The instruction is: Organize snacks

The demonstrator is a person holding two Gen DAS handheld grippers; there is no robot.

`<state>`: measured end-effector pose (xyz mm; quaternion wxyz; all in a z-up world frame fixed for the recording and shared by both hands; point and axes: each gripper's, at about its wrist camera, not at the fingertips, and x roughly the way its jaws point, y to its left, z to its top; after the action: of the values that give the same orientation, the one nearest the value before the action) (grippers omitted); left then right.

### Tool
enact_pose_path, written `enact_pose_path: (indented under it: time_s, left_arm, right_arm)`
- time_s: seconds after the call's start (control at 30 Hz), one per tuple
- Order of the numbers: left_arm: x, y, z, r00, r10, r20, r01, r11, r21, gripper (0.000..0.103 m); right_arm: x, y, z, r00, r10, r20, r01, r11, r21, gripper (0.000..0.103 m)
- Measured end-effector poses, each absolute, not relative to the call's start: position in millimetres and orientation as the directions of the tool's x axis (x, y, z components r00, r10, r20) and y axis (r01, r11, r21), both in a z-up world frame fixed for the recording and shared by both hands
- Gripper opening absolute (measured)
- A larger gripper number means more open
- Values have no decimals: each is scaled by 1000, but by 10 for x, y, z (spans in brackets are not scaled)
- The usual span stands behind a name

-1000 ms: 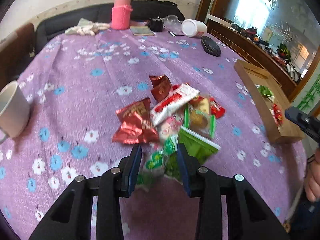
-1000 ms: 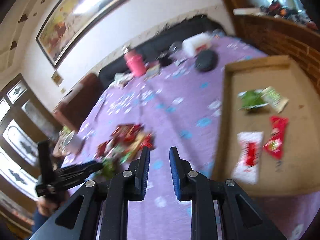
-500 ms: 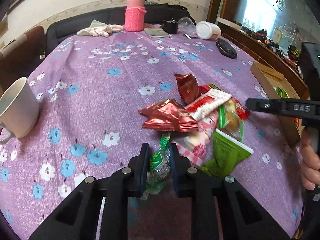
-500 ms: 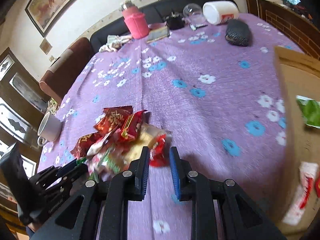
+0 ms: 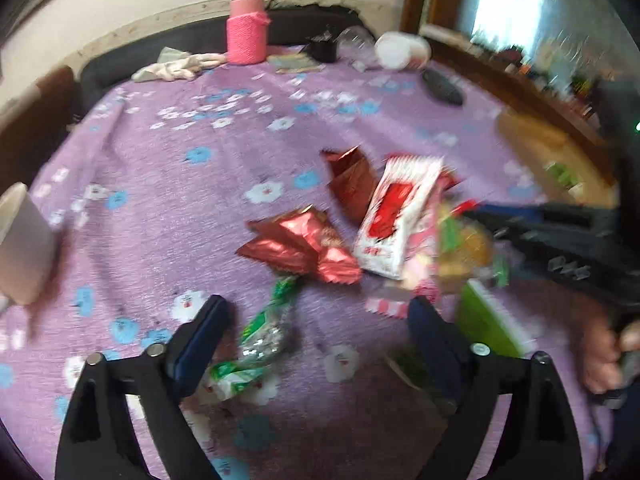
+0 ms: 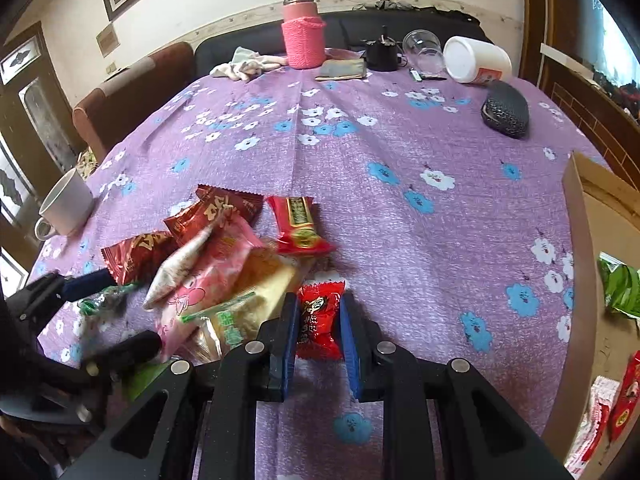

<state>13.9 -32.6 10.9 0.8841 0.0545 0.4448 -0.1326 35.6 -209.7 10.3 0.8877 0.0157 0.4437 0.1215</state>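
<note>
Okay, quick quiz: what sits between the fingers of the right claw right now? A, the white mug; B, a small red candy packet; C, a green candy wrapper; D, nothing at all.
B: in the right wrist view the right claw has its blue pads on either side of the small red candy packet, on the purple tablecloth.

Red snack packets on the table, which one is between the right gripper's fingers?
The small red candy packet, apart from the pile, sits between the right gripper fingers.
</note>
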Motion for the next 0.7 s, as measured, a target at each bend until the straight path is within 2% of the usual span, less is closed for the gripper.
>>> enact_pose_path:
  time_s: [0.2,0.7]
  left_arm:
    - [170,-317,70,567,-124,-814,241,970,20,103]
    - [165,-280,71,565,-124,-816,231,973,12,103]
  right_arm:
    - [350,-2331,100,576,229,-785,-138,973,183,19]
    - [331,-2402,91,582,243,-776,-121,970,213,19]
